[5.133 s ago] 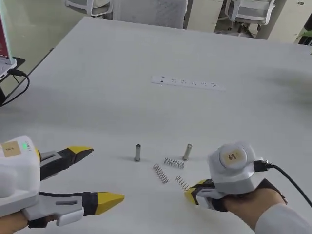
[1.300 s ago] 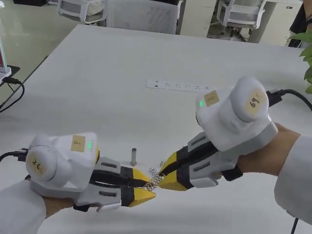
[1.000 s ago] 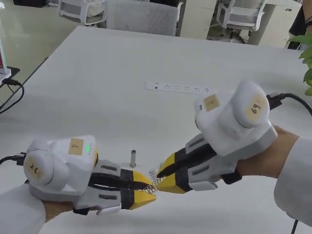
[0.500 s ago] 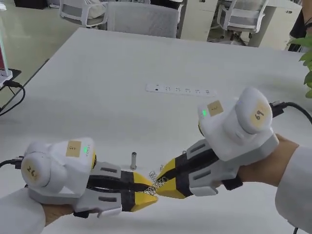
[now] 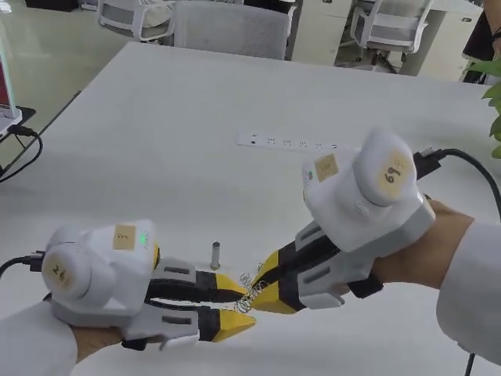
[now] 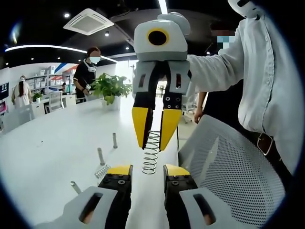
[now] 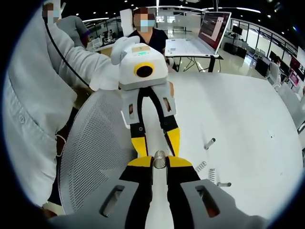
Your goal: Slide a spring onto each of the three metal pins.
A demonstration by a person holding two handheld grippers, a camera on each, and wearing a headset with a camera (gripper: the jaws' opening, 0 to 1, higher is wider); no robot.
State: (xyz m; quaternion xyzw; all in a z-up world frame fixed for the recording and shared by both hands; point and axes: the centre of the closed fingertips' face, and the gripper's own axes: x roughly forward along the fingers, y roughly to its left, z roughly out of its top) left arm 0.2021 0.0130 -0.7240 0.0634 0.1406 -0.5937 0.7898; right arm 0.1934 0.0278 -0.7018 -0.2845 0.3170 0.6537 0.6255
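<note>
Both grippers are now meeting low over the table with one spring lifted between them; five seconds back they were well apart and every spring was lying flat.

Spring (image 6: 151,150) is being held clear of the surface, clamped near one end by the right gripper (image 7: 160,164), whose jaws are pressing together on it. Its free end is hanging into the left gripper (image 6: 148,171), whose jaws are standing apart on either side without pinching. Judged purpose: a hand-over, or steadying the coil so it is lining up end-on for a pin. Three pins (image 6: 100,156) are waiting bare on the white table (image 5: 196,141), with two loose springs (image 7: 201,166) lying near them. A power strip (image 5: 293,143) is lying further back, and office chairs (image 5: 227,27) are standing at the far edge.
</note>
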